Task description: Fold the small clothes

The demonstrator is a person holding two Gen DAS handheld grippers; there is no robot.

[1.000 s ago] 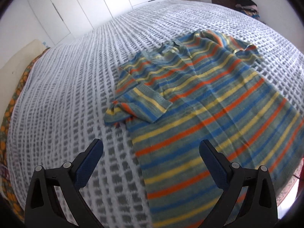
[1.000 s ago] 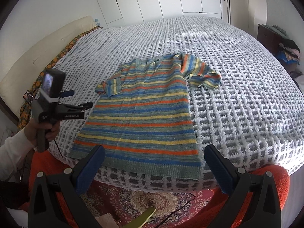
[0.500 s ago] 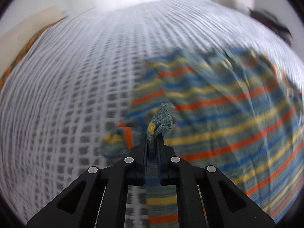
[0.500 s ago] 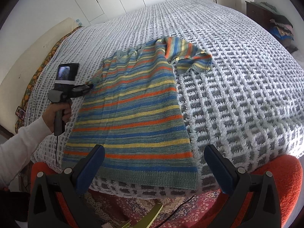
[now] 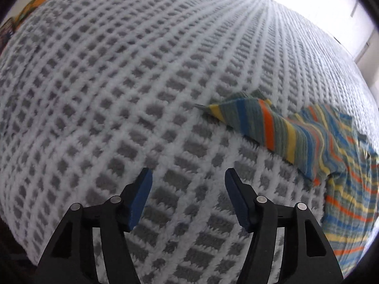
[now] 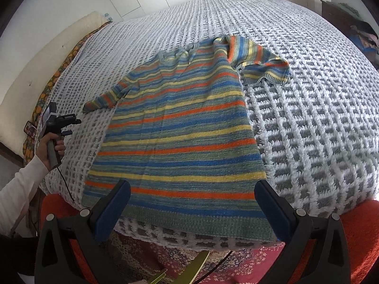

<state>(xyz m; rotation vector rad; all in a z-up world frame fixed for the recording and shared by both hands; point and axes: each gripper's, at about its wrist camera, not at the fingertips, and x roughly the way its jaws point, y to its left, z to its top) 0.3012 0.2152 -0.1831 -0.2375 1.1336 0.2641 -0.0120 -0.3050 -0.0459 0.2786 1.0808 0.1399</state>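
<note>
On the waffle bedspread (image 6: pixel 308 108), striped sweater (image 6: pixel 180 127) flat (sleeves out), both tools spread, empty.

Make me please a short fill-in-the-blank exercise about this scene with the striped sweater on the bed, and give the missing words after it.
1. The striped sweater lies flat on a white and ____ checked blanket.
2. The jaws of the left gripper have just been opening, and between them there is ____.
3. The sweater's hem lies nearest the ____ gripper.
4. The left sleeve now lies ____ from the body.

Missing words: grey; nothing; right; stretched out
</note>
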